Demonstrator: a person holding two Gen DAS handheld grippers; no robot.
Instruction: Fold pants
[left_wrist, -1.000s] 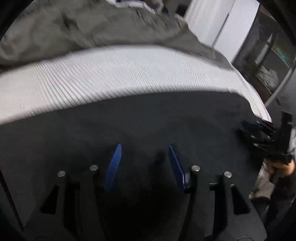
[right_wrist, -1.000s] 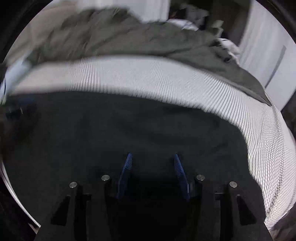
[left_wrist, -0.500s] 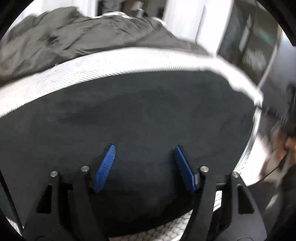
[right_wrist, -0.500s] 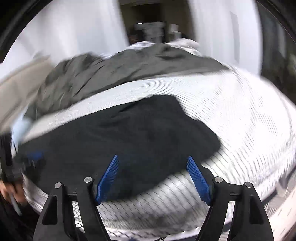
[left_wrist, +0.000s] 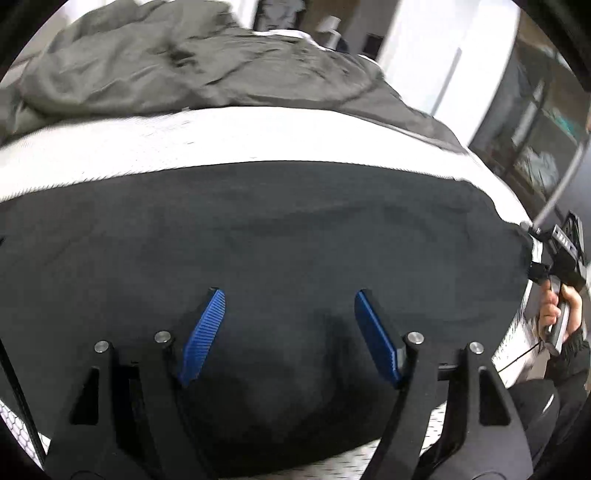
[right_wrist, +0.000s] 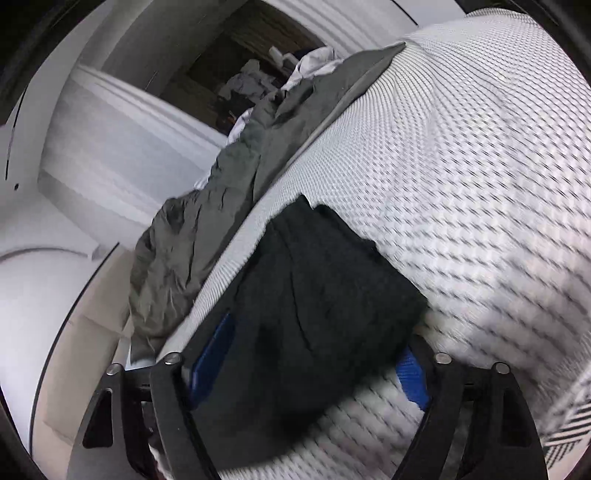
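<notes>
The black pants (left_wrist: 280, 243) lie flat in a wide folded band across the white textured bed cover (left_wrist: 147, 147). My left gripper (left_wrist: 288, 325) is open just above the pants' near part, with nothing between its blue pads. In the right wrist view the pants (right_wrist: 321, 295) run lengthwise away from me, and my right gripper (right_wrist: 306, 354) is open with its jaws wide on either side of the pants' near end. The right gripper also shows in the left wrist view (left_wrist: 561, 258) at the pants' right end, held by a hand.
A crumpled grey duvet (left_wrist: 184, 66) lies along the far side of the bed, and it shows in the right wrist view (right_wrist: 207, 221) left of the pants. White walls and a dark doorway (right_wrist: 251, 74) stand beyond. A glass cabinet (left_wrist: 546, 140) is at the right.
Both grippers have opened wider and drawn back from the pants. The right gripper has swung round to the pants' end and now looks along their length.
</notes>
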